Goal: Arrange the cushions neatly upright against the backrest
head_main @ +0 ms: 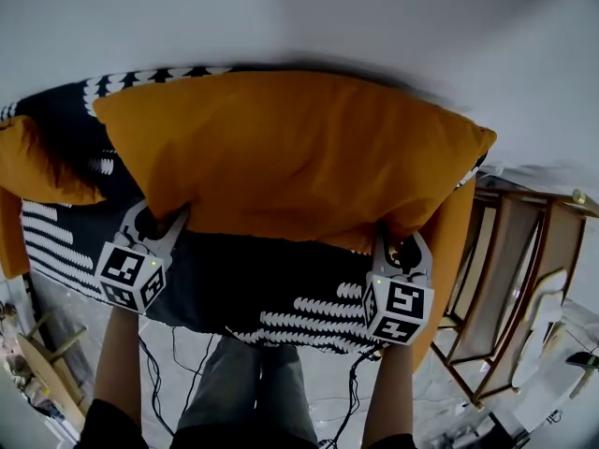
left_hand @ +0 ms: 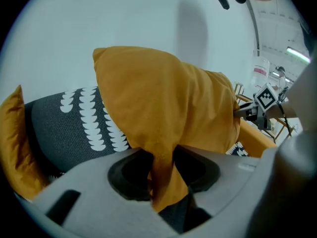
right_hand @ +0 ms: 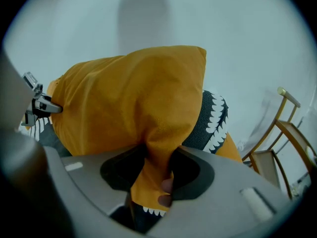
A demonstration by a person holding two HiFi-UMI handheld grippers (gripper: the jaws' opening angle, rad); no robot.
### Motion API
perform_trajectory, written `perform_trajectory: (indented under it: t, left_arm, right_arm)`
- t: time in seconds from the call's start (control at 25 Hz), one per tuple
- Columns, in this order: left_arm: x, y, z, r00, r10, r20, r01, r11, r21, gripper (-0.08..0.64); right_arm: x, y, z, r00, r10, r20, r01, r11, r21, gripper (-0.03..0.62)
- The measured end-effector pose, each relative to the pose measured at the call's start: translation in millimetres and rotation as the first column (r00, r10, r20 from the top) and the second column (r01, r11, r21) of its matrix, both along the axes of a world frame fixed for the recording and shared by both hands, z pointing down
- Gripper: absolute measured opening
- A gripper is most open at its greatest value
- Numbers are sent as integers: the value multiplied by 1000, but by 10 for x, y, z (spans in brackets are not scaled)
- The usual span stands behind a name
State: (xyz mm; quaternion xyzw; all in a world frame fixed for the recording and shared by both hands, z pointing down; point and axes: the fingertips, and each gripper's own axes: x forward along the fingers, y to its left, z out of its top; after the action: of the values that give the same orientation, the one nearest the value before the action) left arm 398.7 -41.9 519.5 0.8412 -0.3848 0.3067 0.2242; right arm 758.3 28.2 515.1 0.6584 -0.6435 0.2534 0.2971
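Observation:
A large mustard-yellow cushion (head_main: pixel 290 152) is held up over the dark patterned sofa seat (head_main: pixel 281 288), its top edge near the white wall. My left gripper (head_main: pixel 161 221) is shut on the cushion's lower left edge; in the left gripper view the yellow fabric (left_hand: pixel 163 175) is pinched between the jaws. My right gripper (head_main: pixel 393 246) is shut on the lower right edge, the fabric (right_hand: pixel 151 175) bunched between its jaws. A black cushion with white leaf print (head_main: pixel 150 76) stands behind it against the backrest. Another yellow cushion (head_main: pixel 37 166) lies at the left end.
The sofa's yellow side panel (head_main: pixel 449 251) drops at the right end. A wooden folding chair (head_main: pixel 519 269) stands just right of the sofa. Cables (head_main: pixel 168 358) trail on the pale floor by the person's legs. The white wall (head_main: pixel 374 17) is close behind.

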Motion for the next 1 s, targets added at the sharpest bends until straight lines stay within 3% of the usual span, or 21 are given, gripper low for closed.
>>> perform_trajectory:
  t: [0.48, 1.0]
  left_arm:
    - [-57, -39, 298, 1000, -8, -8, 7, 999, -40, 171]
    - [-113, -13, 297, 996, -83, -32, 82, 996, -46, 281]
  right_arm:
    - [9, 2, 346, 1000, 29, 11, -29, 999, -18, 178]
    - [120, 155, 304, 1000, 2, 13, -2, 1000, 10, 284]
